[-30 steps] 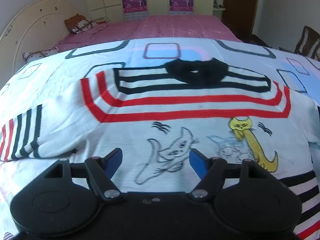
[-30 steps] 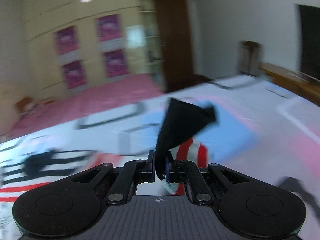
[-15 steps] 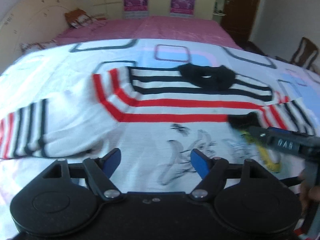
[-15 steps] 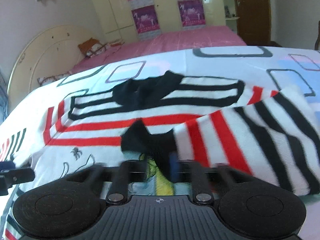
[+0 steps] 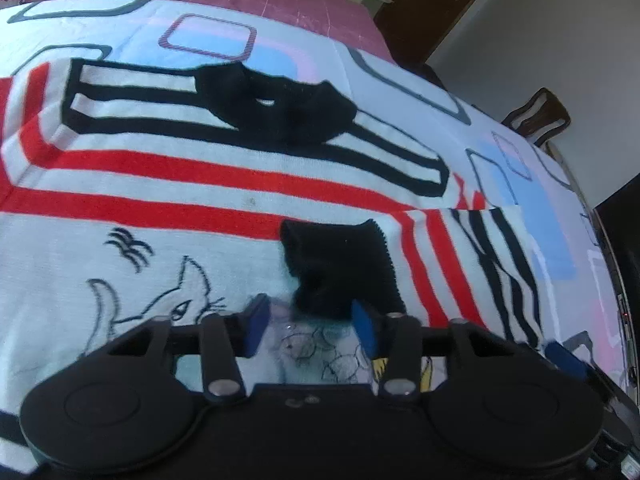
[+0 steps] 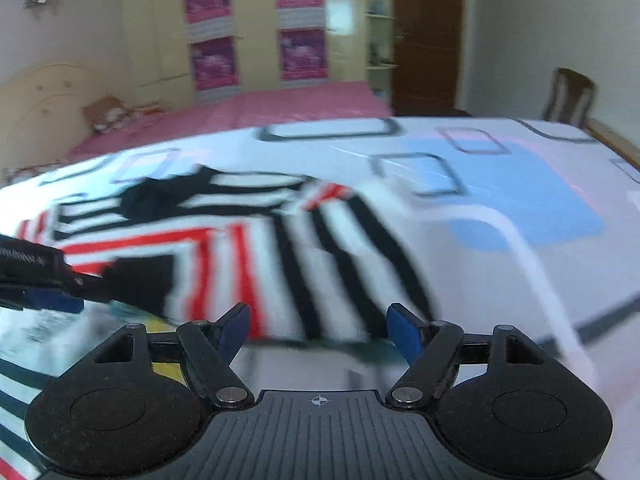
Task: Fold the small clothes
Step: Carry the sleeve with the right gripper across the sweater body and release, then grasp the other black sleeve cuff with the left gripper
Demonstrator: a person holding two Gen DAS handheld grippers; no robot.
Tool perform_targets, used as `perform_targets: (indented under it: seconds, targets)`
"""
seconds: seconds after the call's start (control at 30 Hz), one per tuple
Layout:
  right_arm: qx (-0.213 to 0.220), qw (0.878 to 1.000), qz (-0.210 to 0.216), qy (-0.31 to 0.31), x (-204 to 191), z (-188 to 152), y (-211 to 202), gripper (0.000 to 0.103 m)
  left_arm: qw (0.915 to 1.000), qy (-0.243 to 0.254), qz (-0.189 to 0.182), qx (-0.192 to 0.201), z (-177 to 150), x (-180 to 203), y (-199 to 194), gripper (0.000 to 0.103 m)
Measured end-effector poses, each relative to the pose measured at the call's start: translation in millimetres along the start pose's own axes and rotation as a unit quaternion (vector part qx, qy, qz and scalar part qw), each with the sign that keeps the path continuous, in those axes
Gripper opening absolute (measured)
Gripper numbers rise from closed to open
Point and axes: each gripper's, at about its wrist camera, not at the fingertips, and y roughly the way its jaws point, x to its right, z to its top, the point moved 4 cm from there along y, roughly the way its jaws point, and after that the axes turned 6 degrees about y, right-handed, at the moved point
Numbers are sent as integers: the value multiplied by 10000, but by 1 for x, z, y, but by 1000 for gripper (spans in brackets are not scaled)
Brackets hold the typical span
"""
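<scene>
The striped sweater (image 5: pixel 224 184) is lying flat on the patterned bedsheet (image 5: pixel 208 36), front up, black collar (image 5: pixel 280 108) at the far side, and its right sleeve (image 5: pixel 472 256) is already lying folded in over the chest with the black cuff (image 5: pixel 340 264) resting near the cartoon print. So one sleeve fold is looking done; the other sleeve, out of view here, and the body folds are judged still to come. The left gripper (image 5: pixel 310 326) is sitting low over the cuff, its jaws having just been narrowing, a moderate gap showing, only the cuff's near edge between the blue pads, pads not seen pressing. The right gripper (image 6: pixel 318 326) is hovering over the folded sleeve, jaws having just been widening, standing wide, holding nothing. Sheet to the right of the sweater is lying bare, giving plenty of room; the bed edge and a chair (image 6: pixel 568 96) are sitting farther right, the pink cover (image 6: pixel 248 112) beyond
</scene>
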Motion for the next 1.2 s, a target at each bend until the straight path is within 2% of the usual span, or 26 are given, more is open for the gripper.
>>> perform_targets:
  seconds: [0.03,0.07,0.13,0.17,0.3,0.43,0.57,0.63,0.67,0.73,0.77,0.97,1.1,1.13,1.17,1.2]
  targets:
    - [-36,9999,-70,85,9,-2,0,74,9999,35,-9,109,0,2,2,34]
    - [-61,9998,-121,159,17,-3,1,74,9998,56,-25,165,1,3,4,25]
    - [-86,9994,-202,259,28,-5,2,74,9998,62,10,171,3,5,9,17]
    - [-114,9993,-217,290,31,-6,5,74,9997,89,-32,235,4,6,9,9]
    - [-188,9989,-174,389,34,-8,11,74,9991,108,-149,387,10,8,1,6]
    - [-217,9991,-115,346,28,-9,15,74,9951,18,-354,928,35,4,-40,6]
    - [-209,9992,-1,340,18,-4,23,74,9896,-22,-282,1412,56,-13,-79,6]
    - [-200,9992,49,341,13,-1,28,74,9874,13,-32,1582,57,-28,-92,6]
    - [-205,9991,77,351,11,0,30,73,9870,38,115,1600,57,-35,-93,6]
    - [-279,9988,164,356,5,2,36,32,9881,-89,358,1495,49,-53,-92,6]
    - [-357,9985,200,377,3,2,40,26,9887,-165,465,1417,44,-63,-88,6]
    - [-306,9993,-19,192,2,0,41,18,9913,-401,860,914,13,-96,-54,6]
    - [-375,9987,-27,354,8,-4,38,17,9904,-121,1117,804,5,-93,-46,7]
    - [-430,9985,3,354,8,-4,37,18,9899,-30,1175,788,6,-90,-47,8]
    - [-499,9983,55,308,9,-3,35,18,9887,-16,1279,784,7,-90,-51,17]
    - [-542,9982,97,250,10,-3,31,18,9877,-42,1329,823,6,-90,-56,21]
